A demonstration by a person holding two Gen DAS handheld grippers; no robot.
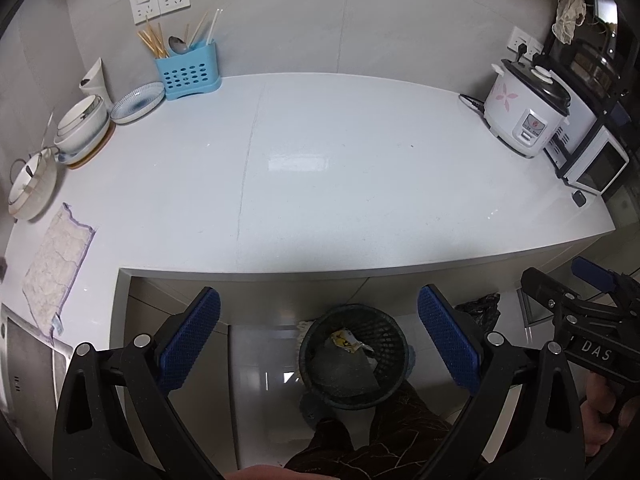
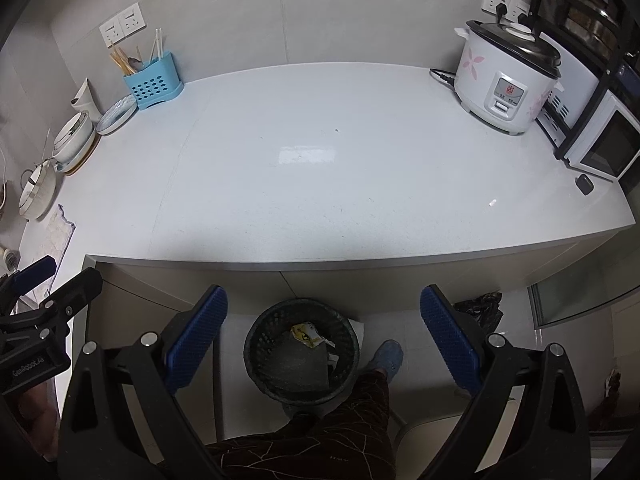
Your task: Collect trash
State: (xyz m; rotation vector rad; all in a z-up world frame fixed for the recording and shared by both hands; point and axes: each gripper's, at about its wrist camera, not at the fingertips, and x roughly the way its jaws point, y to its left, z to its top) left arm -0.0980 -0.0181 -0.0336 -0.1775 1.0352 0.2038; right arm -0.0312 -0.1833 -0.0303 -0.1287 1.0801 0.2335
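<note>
A black mesh waste bin (image 1: 352, 354) (image 2: 302, 350) stands on the floor under the front edge of the white countertop (image 1: 320, 168) (image 2: 320, 168). A yellow and white wrapper (image 1: 347, 339) (image 2: 307, 333) lies inside it with other paper. My left gripper (image 1: 318, 344) hangs open above the bin, nothing between its blue pads. My right gripper (image 2: 323, 340) is open too, held over the bin and empty. A small white scrap (image 2: 492, 203) lies on the counter near the right front corner.
A rice cooker (image 1: 524, 114) (image 2: 506, 88) and a microwave (image 2: 600, 148) stand at the right. A blue utensil holder (image 1: 188, 70), plates and bowls (image 1: 82, 124) and a cloth (image 1: 56, 264) line the left side. A person's leg and blue slipper (image 2: 386, 356) stand beside the bin.
</note>
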